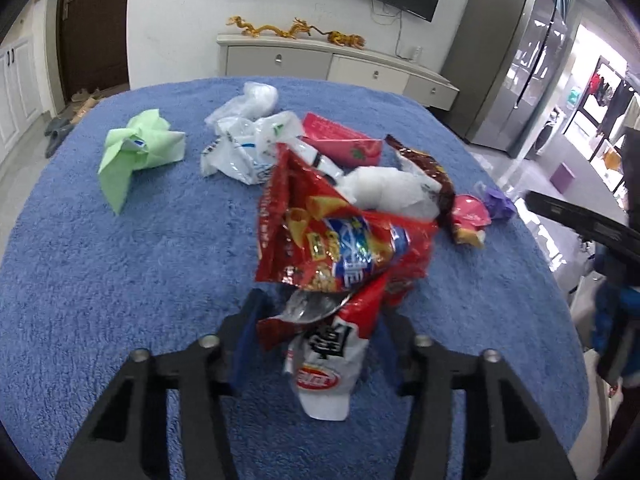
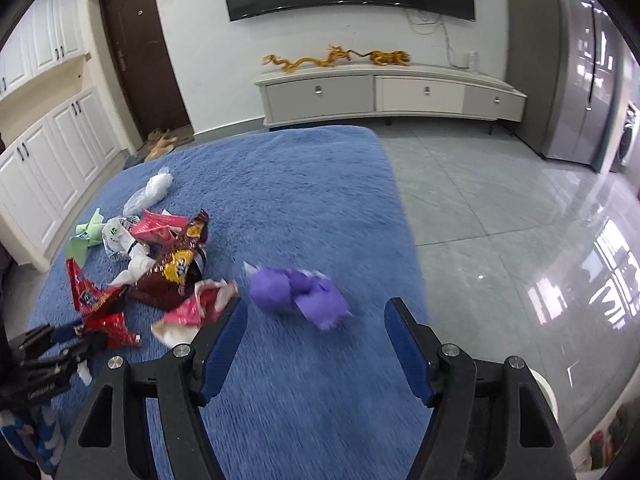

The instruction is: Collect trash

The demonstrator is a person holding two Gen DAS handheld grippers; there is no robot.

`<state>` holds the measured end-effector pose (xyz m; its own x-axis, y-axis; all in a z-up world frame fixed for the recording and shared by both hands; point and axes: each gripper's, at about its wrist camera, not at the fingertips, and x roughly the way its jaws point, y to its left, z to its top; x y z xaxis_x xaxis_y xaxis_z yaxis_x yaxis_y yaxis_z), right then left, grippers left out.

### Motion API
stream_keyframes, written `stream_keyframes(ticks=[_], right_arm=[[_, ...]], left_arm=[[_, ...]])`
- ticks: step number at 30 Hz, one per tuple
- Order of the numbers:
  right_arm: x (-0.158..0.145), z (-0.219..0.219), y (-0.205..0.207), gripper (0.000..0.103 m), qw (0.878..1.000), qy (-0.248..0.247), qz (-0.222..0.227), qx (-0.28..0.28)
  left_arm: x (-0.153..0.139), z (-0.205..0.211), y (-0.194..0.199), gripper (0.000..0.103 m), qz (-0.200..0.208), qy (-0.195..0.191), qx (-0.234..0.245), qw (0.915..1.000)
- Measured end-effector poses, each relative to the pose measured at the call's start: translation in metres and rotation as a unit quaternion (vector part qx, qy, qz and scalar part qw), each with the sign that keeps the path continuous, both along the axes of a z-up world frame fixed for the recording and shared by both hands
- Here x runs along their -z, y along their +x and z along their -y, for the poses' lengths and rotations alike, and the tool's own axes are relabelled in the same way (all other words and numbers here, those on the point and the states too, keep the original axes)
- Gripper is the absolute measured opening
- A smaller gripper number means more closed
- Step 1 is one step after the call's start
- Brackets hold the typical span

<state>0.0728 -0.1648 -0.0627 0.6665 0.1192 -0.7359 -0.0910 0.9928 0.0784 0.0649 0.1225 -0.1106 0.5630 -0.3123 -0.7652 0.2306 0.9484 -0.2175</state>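
The left claw [image 1: 320, 320] grips a red snack bag [image 1: 344, 248] above the blue surface [image 1: 120, 280], while the right claw [image 2: 316, 316] gapes open with a purple wrapper [image 2: 298, 294] just beyond its fingertips.

The right gripper [image 2: 316, 340] is wide open. Purple paper [image 2: 298, 296] lies at 12 o'clock on the blue rug [image 2: 304, 200].
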Motion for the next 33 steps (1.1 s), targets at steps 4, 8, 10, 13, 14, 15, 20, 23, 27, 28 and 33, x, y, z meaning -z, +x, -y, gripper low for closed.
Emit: stream_keyframes(ticks=[4,8,10,13,14,15,20,23,27,28,33], right_arm=[[0.013,-0.007,0.021,0.069,1.0,0.006,-0.017,-0.006],[0.024,-0.012,0.033,0.069,0.999,0.008,-0.029,-0.016],[0.029,-0.014,0.036,0.061,0.999,0.012,-0.033,-0.022],[0.032,-0.012,0.032,0.055,0.999,0.018,-0.031,-0.023],[0.031,-0.013,0.031,0.054,0.999,0.017,-0.029,-0.025],[0.03,-0.013,0.027,0.054,0.999,0.016,-0.028,-0.03],[0.021,-0.012,0.01,0.052,0.999,0.023,-0.011,-0.035],[0.012,-0.01,-0.007,0.052,0.999,0.028,0.004,-0.034],[0.0,-0.005,-0.031,0.052,0.999,0.034,0.023,-0.029],[-0.002,-0.003,-0.036,0.052,0.999,0.035,0.026,-0.028],[-0.01,0.004,-0.056,0.052,0.999,0.036,0.038,-0.016]], left_arm=[[0.0,0.002,-0.002,0.029,-0.011,-0.026,0.009,0.9995],[-0.001,0.004,-0.006,0.027,-0.014,-0.036,0.011,0.9992],[-0.003,0.004,-0.008,0.022,-0.013,-0.04,0.01,0.9991],[-0.008,0.006,-0.013,0.016,-0.011,-0.043,0.012,0.9989],[-0.009,0.008,-0.016,0.016,-0.011,-0.045,0.015,0.9988],[-0.01,0.01,-0.018,0.015,-0.01,-0.045,0.018,0.9988],[-0.017,0.021,-0.034,0.011,-0.004,-0.04,0.034,0.9986],[-0.022,0.026,-0.044,0.011,0.002,-0.038,0.04,0.9985],[-0.029,0.031,-0.055,0.011,0.011,-0.037,0.049,0.9981],[-0.031,0.032,-0.058,0.011,0.011,-0.038,0.051,0.9979],[-0.034,0.034,-0.068,0.011,0.002,-0.064,0.066,0.9957]])
